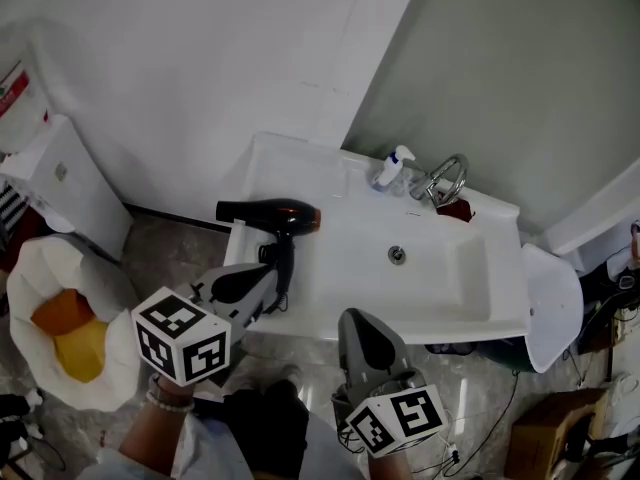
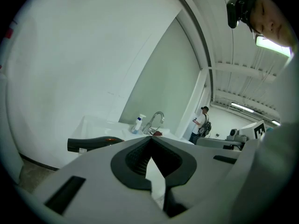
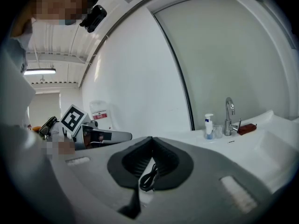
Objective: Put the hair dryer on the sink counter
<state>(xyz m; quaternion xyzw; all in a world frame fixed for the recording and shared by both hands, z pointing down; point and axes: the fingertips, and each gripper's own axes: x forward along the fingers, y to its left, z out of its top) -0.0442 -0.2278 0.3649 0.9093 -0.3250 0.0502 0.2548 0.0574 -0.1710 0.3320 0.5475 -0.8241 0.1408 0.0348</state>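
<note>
While the hair dryer [image 1: 272, 215] lies on its side at the left end of the white sink counter [image 1: 335, 268], barrel running left-right and handle toward the front edge, the left gripper [image 1: 266, 286] sits just beside that handle. Its jaws are clenched tip to tip w/ nothing btwn them in the left gripper view. Contact w/ the handle: can't tell. Right gripper [image 1: 363, 320] hangs in front of the counter, approx. mid-basin, apart from the dryer; jaws also meet at the tips. A loop of thin black cord [image 3: 148, 178] shows in the gap behind those tips; pinched or just seen through, unclear. Soap bottle [image 1: 392, 168] & faucet [image 1: 448, 178] stand at the back rim, w/ a small dark red item [image 1: 455, 209] next to the faucet.
</note>
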